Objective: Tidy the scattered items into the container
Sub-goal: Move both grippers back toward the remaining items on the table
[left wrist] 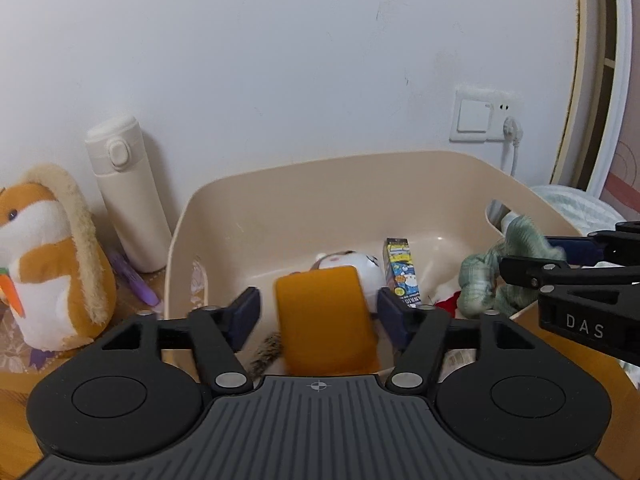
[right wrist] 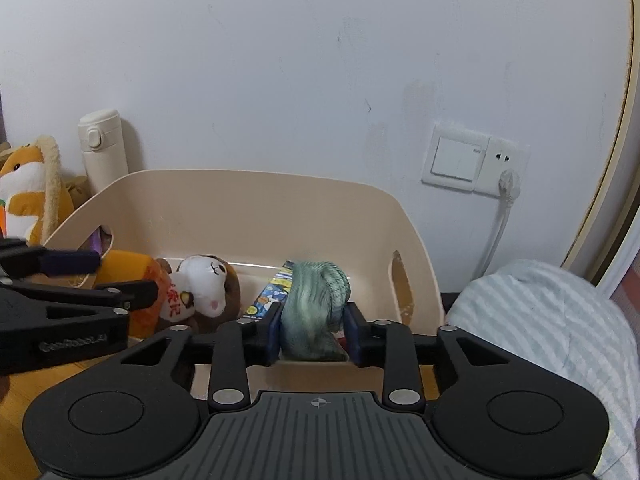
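The beige plastic bin (left wrist: 280,184) sits on the wooden tabletop against the white wall, and both grippers are right over its near rim; the left gripper (left wrist: 318,314) has its pads spread wide, with an orange plush thing (left wrist: 326,320) sitting in the gap between them; there's clear space on both sides of it, so it isn't pinched, and whether it's dropping or already resting in the bin is hard to tell since it's a bit blurred. The right gripper (right wrist: 312,330) is clamped on a grey-green fuzzy toy (right wrist: 314,312), squeezed between the blue pads just above the bin's front edge; from the left wrist view the same toy (left wrist: 486,276) hangs over the bin's right side.

Already in the bin: a white-and-brown plush animal (right wrist: 206,284) with red characters on its front, lying just beside the orange plush thing, and a small blue-and-yellow carton (left wrist: 402,270) standing against the back; something red peeks out at the bottom, too hidden to name.

Outside the bin on the left: an orange-and-white hamster plush (left wrist: 52,256) and a cream thermos (left wrist: 128,192) upright at the wall, with a purple pen (left wrist: 132,280) lying between them.
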`<action>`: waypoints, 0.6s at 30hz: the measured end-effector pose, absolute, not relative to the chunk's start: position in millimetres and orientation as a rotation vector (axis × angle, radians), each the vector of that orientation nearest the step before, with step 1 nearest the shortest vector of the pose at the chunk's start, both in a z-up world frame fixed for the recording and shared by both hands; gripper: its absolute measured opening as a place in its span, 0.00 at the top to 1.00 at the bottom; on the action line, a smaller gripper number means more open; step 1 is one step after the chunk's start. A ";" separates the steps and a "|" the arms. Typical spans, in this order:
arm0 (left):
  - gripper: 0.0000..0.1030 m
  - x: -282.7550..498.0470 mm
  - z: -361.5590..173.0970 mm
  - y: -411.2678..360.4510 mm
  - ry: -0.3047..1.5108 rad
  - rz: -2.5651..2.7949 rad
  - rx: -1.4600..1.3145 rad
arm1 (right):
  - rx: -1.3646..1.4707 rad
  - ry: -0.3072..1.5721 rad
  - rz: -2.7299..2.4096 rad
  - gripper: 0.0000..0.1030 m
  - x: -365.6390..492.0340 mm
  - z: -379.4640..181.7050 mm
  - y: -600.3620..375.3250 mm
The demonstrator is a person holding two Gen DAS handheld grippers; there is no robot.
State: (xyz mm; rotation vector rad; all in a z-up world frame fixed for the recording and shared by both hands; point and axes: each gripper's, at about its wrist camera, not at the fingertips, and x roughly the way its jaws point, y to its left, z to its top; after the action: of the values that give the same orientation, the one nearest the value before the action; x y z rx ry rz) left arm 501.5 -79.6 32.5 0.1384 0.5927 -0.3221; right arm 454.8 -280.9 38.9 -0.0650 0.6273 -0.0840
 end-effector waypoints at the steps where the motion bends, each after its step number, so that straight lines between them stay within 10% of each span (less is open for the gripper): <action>1: 0.26 499.5 35.1 -77.6 0.585 -0.322 0.134 | -0.074 0.620 -0.090 0.55 452.2 40.2 -280.9; 18: 0.18 408.7 51.7 -21.5 0.541 -0.480 0.131 | -0.063 0.464 -0.058 0.11 312.8 58.8 -273.8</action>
State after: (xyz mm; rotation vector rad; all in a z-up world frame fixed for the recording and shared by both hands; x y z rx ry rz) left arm 408.7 -21.5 51.7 0.1307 0.5406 -0.4797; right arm 312.8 -273.8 58.8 -0.0632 0.4643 -0.0578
